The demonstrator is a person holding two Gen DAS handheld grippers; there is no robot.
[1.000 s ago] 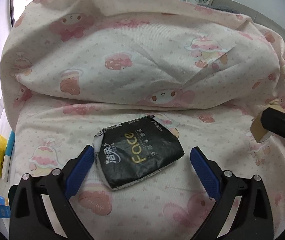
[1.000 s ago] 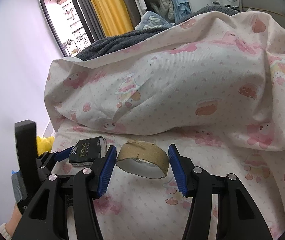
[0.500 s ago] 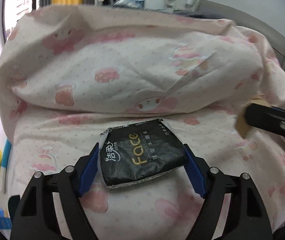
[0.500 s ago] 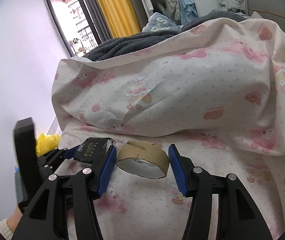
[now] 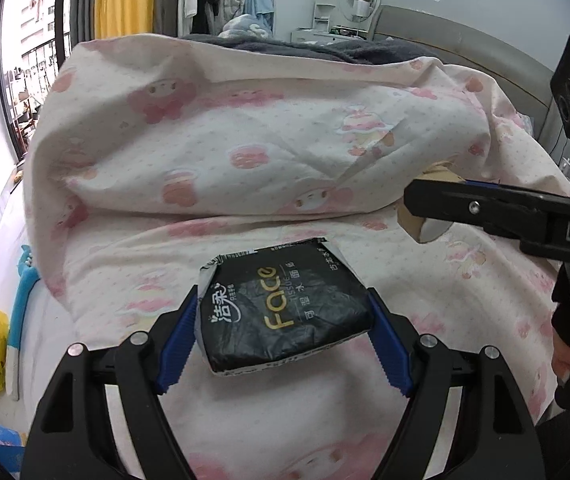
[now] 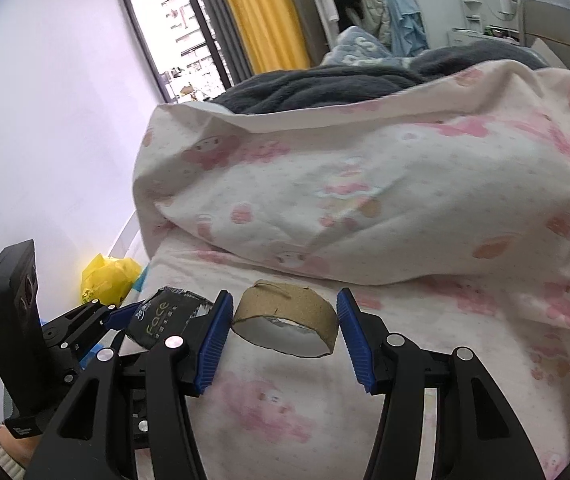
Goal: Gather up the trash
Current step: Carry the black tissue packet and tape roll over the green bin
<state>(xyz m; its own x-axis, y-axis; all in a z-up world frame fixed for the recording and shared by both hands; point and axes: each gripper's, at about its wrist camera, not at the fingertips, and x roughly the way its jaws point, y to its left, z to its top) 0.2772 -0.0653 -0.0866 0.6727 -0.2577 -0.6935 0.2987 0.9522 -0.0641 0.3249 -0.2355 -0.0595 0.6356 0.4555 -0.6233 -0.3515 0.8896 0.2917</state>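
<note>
Change: left hand-held gripper [image 5: 283, 328], wide around the black tissue pack [image 5: 285, 312] a second ago, has closed on it; pack lifted off the bed [image 5: 269, 412].
Meaning: one piece of trash secured, likely ready to carry off.
Right hand-held gripper [image 6: 283, 336]: clamped narrow on the cardboard tape core [image 6: 287, 320], held between the pads above the bedsheet.
Possible drop point: yellow bag [image 6: 109, 276] on the floor beside the bed.
</note>
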